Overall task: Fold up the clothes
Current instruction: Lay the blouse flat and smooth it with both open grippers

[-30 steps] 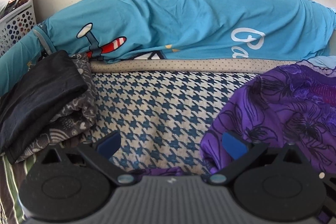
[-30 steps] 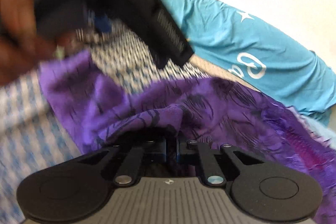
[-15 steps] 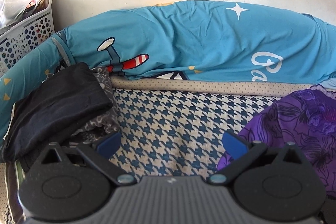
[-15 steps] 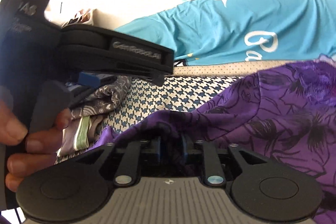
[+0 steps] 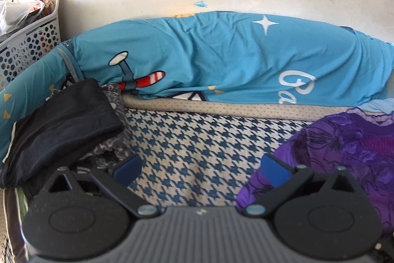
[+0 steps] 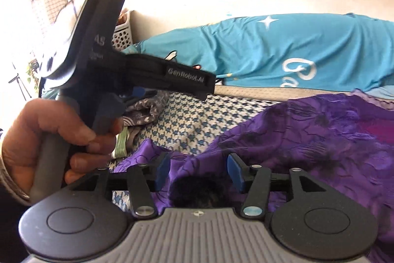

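A purple garment (image 5: pixel 349 154) (image 6: pixel 307 137) with a dark flower print lies crumpled on the houndstooth bed cover (image 5: pixel 197 139). My left gripper (image 5: pixel 200 170) is open above the bare cover, its right pad beside the garment's left edge. My right gripper (image 6: pixel 199 170) stands open too, with a raised fold of the purple cloth between its blue pads (image 6: pixel 162 169). A hand (image 6: pixel 49 139) holds the left gripper's handle, seen at the left of the right wrist view. A stack of folded dark clothes (image 5: pixel 61 130) sits at the left.
A long teal bolster (image 5: pixel 221 61) with a star and white lettering runs along the wall behind the bed. A white perforated laundry basket (image 5: pixel 27 41) stands at the far left. A beige mattress edge (image 5: pixel 221 107) lies under the bolster.
My right gripper has opened; it was shut on the purple cloth a second ago. The left gripper has lifted and pulled back to the left, away from the garment.
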{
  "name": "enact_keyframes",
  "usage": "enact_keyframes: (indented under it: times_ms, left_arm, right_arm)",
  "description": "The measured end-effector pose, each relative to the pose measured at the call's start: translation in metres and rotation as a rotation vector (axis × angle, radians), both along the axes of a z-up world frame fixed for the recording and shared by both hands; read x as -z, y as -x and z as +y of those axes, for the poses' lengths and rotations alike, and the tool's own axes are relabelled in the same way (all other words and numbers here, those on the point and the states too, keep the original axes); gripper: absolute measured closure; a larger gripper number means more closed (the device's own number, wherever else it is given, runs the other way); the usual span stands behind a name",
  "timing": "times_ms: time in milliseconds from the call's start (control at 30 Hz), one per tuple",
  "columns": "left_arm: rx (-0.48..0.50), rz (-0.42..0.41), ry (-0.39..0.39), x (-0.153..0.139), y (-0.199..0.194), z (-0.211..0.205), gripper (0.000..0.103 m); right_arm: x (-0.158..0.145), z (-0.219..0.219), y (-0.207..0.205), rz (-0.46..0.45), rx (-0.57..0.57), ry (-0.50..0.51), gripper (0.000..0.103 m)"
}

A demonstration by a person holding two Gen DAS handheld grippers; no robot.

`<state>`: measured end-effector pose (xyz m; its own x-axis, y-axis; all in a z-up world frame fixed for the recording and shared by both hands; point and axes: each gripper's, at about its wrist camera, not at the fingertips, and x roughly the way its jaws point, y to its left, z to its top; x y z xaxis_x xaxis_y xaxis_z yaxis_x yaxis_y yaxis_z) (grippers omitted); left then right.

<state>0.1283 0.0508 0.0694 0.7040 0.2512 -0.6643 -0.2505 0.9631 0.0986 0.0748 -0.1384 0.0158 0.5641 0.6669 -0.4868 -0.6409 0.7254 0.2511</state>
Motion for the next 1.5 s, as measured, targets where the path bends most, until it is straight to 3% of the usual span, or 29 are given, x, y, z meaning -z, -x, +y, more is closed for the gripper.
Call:
enact_keyframes:
  times_ms: [400,700,967,1500]
  left_arm:
    - [0.149,0.036,0.029,-0.003,-0.002,-0.067,0.0]
    - [0.288,0.104,0.037,0.021,0.001,-0.12,0.0]
    - [0.406,0.153,0.083,0.04,0.005,-0.152,0.0]
    - [0.657,0.265,-0.068,0.074,0.027,-0.198,0.0]
  right_arm:
    - [-0.019,-0.088,0.017,-0.013,0.139,0.027,0.05]
    - [-0.018,-0.17,0.009,0.014,0.327,0.009,0.05]
    - [-0.015,-0.21,-0.003,0.009,0.431,0.01,0.05]
    - [0.015,-0.293,-0.081,-0.059,0.738,0.079,0.045]
